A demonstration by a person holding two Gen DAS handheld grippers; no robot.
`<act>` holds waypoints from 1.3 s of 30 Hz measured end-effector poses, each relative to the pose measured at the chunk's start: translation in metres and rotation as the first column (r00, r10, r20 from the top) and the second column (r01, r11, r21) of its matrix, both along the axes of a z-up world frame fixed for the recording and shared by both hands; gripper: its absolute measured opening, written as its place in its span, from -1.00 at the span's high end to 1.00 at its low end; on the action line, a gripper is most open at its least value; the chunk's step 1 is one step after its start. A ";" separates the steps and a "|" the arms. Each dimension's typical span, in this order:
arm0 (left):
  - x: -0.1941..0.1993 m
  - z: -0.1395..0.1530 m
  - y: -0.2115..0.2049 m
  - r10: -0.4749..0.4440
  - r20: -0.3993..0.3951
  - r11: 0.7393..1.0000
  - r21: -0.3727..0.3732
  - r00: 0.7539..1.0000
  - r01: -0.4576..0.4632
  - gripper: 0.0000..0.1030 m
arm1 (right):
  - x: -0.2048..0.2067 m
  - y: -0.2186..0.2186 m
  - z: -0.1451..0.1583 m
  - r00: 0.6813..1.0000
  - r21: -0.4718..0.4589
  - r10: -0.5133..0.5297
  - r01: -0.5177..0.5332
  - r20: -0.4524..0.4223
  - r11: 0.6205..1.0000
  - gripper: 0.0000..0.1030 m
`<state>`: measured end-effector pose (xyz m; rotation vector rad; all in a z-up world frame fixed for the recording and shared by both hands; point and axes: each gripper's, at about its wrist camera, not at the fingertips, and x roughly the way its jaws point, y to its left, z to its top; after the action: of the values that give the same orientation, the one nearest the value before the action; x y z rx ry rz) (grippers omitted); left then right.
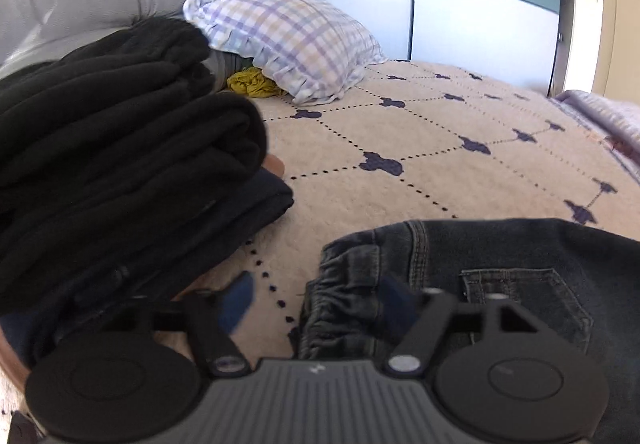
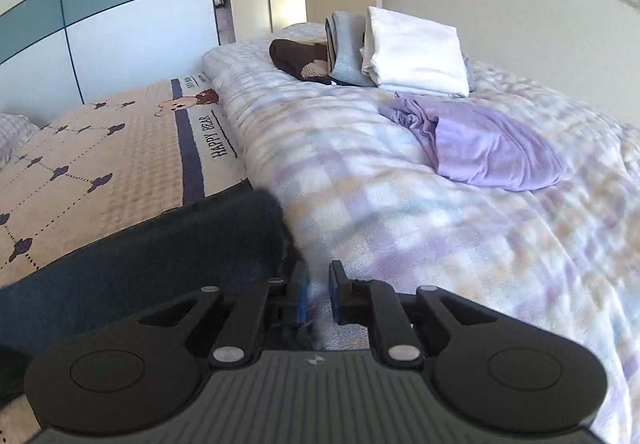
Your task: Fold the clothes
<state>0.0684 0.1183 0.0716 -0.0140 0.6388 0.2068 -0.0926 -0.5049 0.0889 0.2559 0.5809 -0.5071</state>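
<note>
Open blanket (image 1: pixel 440 132) ahead of the left gripper (image 1: pixel 320 300), between black stack (image 1: pixel 120 148) at left and jeans (image 1: pixel 500 276) at right. Farther back, blocked by pillow (image 1: pixel 288 44) and yellow cloth (image 1: pixel 250 84). Bare checked duvet (image 2: pixel 400 212) straight ahead of the right gripper (image 2: pixel 319 292). Hemmed in close on the left by dark fabric (image 2: pixel 140 264). Farther on, lilac garment (image 2: pixel 488 148) to the right, folded pile (image 2: pixel 412 52) beyond.
</note>
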 end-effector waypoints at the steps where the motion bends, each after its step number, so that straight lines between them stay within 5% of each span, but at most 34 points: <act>1: 0.005 -0.002 -0.005 -0.010 -0.008 1.000 0.018 1.000 0.010 -0.51 | 0.005 0.003 0.000 0.999 0.007 0.034 -0.034 0.015 0.999 0.62; 4: 0.025 -0.007 -0.009 0.002 -0.030 1.000 0.004 1.000 -0.002 -0.52 | 0.027 0.017 0.000 0.989 -0.003 0.142 -0.142 0.039 0.990 0.00; 6: 0.033 -0.015 -0.009 -0.011 -0.046 0.999 -0.044 0.999 0.009 -0.07 | 0.054 0.039 -0.004 0.966 -0.039 0.259 -0.258 0.001 0.965 -0.02; 8: 0.032 -0.019 -0.015 -0.012 -0.033 1.000 -0.012 0.999 0.012 0.28 | 0.080 0.065 -0.010 0.921 -0.053 0.386 -0.388 -0.049 0.920 -0.05; 10: 0.019 -0.019 -0.019 -0.033 -0.003 0.999 0.029 0.999 0.033 0.37 | 0.093 0.100 -0.020 0.830 -0.038 0.550 -0.555 -0.096 0.831 -0.05; 12: -0.007 -0.014 -0.016 -0.058 0.041 0.998 0.012 0.997 0.058 0.55 | 0.098 0.139 -0.035 0.688 -0.026 0.708 -0.720 -0.158 0.694 -0.14; 15: -0.047 -0.008 -0.012 -0.093 0.106 0.995 -0.010 0.990 0.095 0.71 | 0.087 0.188 -0.059 0.556 -0.128 0.775 -0.828 -0.300 0.545 -0.16; 17: -0.074 -0.003 -0.009 -0.116 0.150 0.992 -0.023 0.982 0.121 0.78 | 0.082 0.192 -0.056 0.576 -0.131 0.761 -0.815 -0.298 0.565 0.07; 18: -0.087 -0.001 -0.007 -0.127 0.172 0.991 -0.030 0.977 0.134 0.80 | 0.076 0.188 -0.050 0.596 -0.103 0.751 -0.798 -0.284 0.594 0.52; 19: -0.100 0.001 -0.006 -0.137 0.194 0.989 -0.036 0.971 0.147 0.80 | 0.064 0.184 -0.045 0.593 -0.092 0.760 -0.801 -0.268 0.592 0.59; 26: -0.196 0.013 0.007 -0.197 0.331 0.969 -0.077 0.923 0.235 0.81 | -0.027 0.185 -0.038 0.490 -0.090 0.801 -0.866 -0.343 0.491 0.70; 32: -0.259 -0.011 0.039 -0.206 0.235 0.963 -0.124 0.950 0.239 0.74 | -0.072 0.170 -0.039 0.496 -0.032 0.776 -0.849 -0.390 0.527 0.82; 35: -0.270 -0.015 0.053 -0.181 0.201 0.973 -0.106 0.963 0.205 0.78 | -0.086 0.151 -0.043 0.596 -0.039 0.714 -0.777 -0.367 0.629 0.66; 39: -0.263 -0.004 0.080 -0.112 0.204 0.960 -0.229 0.973 0.159 0.48 | -0.094 0.115 -0.043 0.751 0.075 0.624 -0.624 -0.218 0.778 0.37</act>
<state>-0.1947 0.1981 0.0678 -0.2245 0.4702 -0.0082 -0.1871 -0.3896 0.0455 -0.0153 0.8500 0.1255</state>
